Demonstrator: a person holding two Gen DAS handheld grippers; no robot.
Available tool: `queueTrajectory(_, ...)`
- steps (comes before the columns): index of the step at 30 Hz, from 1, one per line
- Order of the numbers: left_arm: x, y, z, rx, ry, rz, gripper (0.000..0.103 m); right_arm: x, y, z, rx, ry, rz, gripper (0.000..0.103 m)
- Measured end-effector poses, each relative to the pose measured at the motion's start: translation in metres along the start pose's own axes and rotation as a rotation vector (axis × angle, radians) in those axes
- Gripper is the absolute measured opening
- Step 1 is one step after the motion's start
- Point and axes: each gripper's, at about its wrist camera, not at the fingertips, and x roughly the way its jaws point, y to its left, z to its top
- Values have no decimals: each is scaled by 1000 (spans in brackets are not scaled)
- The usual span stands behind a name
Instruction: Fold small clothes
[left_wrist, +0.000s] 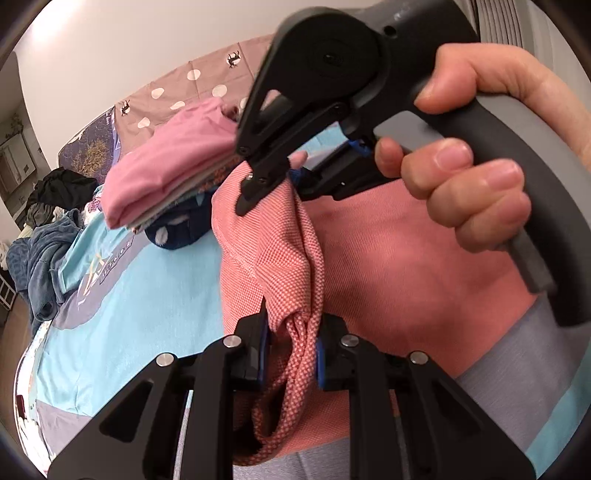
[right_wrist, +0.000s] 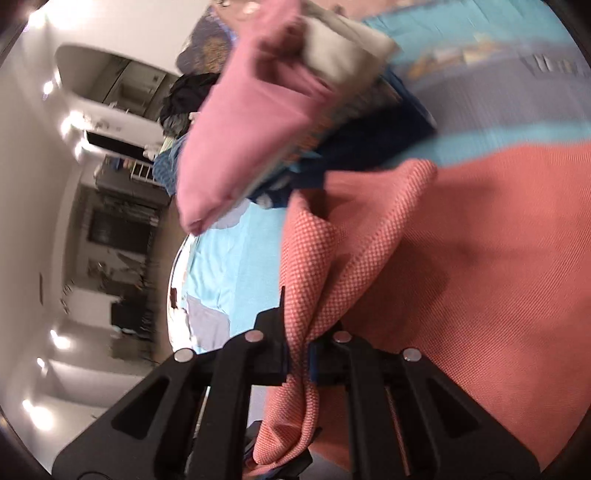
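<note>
Fingers of the left gripper (left_wrist: 291, 354) pinch a bunched fold of the coral garment (left_wrist: 273, 251); right gripper (right_wrist: 298, 356) likewise clamps it, cloth spreading toward two o'clock.

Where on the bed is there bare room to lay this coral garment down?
Bare sheet shows below the folded stack, left of the coral garment held by the left tool and right tool. It is crowded at the stack and toward the blue blanket and dark clothes at the left edge.
</note>
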Motion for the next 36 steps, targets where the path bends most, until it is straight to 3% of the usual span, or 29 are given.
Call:
queueTrajectory(10, -18, -15, 54, -168, -26, -97, 19, -52, 26, 30, -136, 16, -96, 7)
queueTrajectory(15, -9, -40, 69, -219, -20, -143, 19, -68, 16, 32, -178, 32, -158, 7)
queueTrajectory(29, 14, -105, 75, -226, 24, -210, 19, -106, -50, 22, -175, 0, -183, 9)
queueTrajectory(36, 41, -136, 62, -200, 99, -227, 23, -106, -99, 14, -109, 14, -181, 13)
